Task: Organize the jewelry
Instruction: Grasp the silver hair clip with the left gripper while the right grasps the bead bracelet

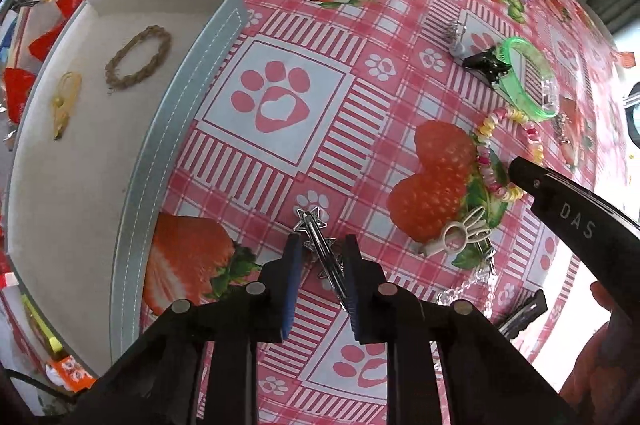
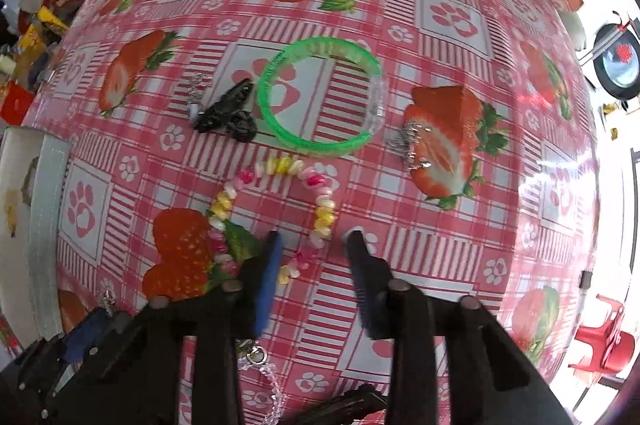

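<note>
Currently both grippers are pointing down. Left gripper fingers are closing around the silver star hair clip lying on the desk; contact unclear. Right gripper fingers are straddling the pastel bead bracelet, not yet pinching. Grey tray, left, is holding a braided ring and gold clip. Green bangle, black claw clip and white clip are crowding nearby.
</note>
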